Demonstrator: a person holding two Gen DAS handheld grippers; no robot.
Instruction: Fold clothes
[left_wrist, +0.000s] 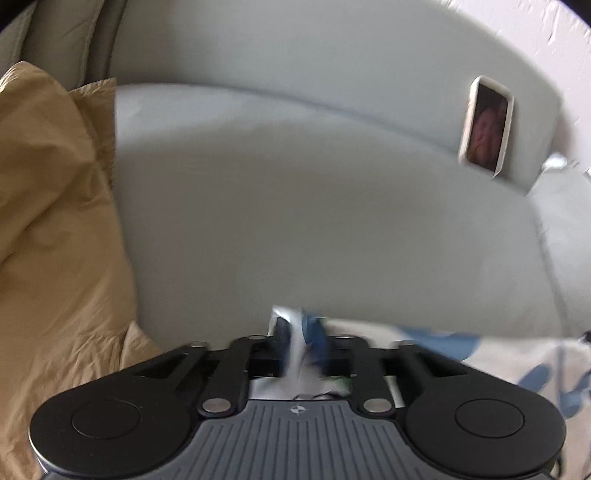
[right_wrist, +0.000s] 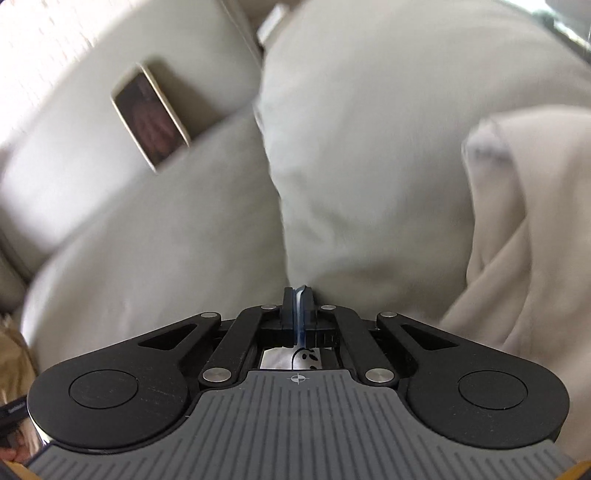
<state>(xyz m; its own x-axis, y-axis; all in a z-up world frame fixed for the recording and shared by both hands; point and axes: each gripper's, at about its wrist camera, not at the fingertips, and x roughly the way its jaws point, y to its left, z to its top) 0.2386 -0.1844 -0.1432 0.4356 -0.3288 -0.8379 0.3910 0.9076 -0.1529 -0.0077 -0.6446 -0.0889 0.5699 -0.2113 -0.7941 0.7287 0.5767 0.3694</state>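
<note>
A white garment with blue print (left_wrist: 491, 354) hangs from my left gripper (left_wrist: 299, 332), which is shut on a bunched edge of it; the cloth trails off to the lower right. In the right wrist view my right gripper (right_wrist: 299, 295) is shut on a thin white and blue edge of the same kind of cloth (right_wrist: 300, 317), and a piece with black marks shows under the fingers. Both grippers are held above a pale grey sofa seat (left_wrist: 295, 221). Both views are blurred by motion.
A tan garment (left_wrist: 55, 229) lies heaped at the left of the sofa. A cream blanket or garment (right_wrist: 528, 236) is piled at the right. A phone (left_wrist: 485, 125) leans against the sofa back (right_wrist: 155, 118). A pale cushion (right_wrist: 362, 147) stands ahead of the right gripper.
</note>
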